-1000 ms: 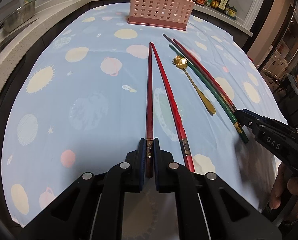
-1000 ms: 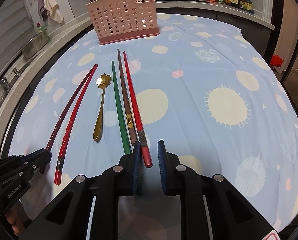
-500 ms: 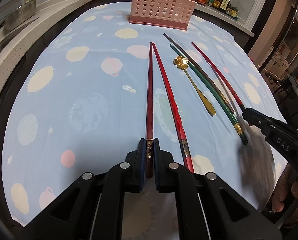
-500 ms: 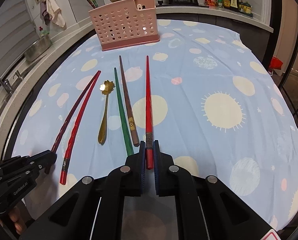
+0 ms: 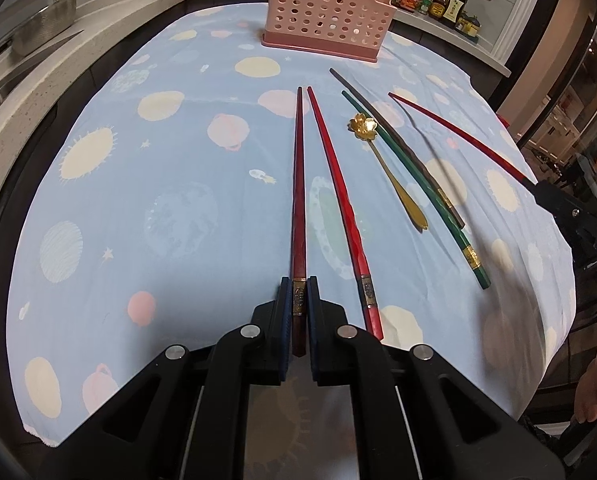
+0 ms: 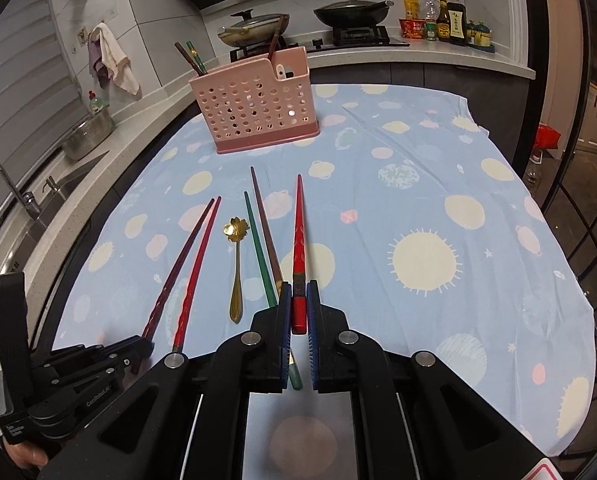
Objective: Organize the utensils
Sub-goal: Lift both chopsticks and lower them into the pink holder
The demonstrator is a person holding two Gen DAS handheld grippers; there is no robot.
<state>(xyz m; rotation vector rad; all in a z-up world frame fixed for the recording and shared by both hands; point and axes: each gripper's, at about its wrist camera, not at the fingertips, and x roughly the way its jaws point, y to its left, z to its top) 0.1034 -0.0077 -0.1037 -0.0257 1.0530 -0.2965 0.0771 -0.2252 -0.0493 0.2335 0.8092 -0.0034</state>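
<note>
The left gripper point(image 5: 299, 300) is clenched on the thick end of a dark red chopstick point(image 5: 298, 184), which lies along the blue patterned cloth point(image 5: 138, 200) covering the worktop, its tip pointing toward the pink perforated utensil holder point(image 5: 330, 8) at the far end. Just beside it on the cloth lies a brighter red chopstick point(image 5: 338, 200), their tips nearly meeting and their thick ends spread apart.

The right gripper point(image 6: 298, 312) is grasping another bright red chopstick point(image 6: 299, 240) by its thick end. This one is raised off the cloth, and in the left wrist view it casts a thin shadow over the neighbouring utensils. Its tip points toward the holder.

Between the two held chopsticks, three utensils rest on the cloth: a gold spoon with a flower-shaped bowl point(image 6: 236, 264), a green chopstick point(image 6: 258, 248) and a brown chopstick point(image 6: 264, 224). The green and brown ones lie close together, with the spoon just to the left of them in the right wrist view.

The utensil holder point(image 6: 254, 100) stands upright on the cloth and already carries a few chopsticks at its left end and a white-handled item at its right end. Behind it are a stove with two pans point(image 6: 350, 10) and a row of sauce bottles point(image 6: 446, 18).
</note>
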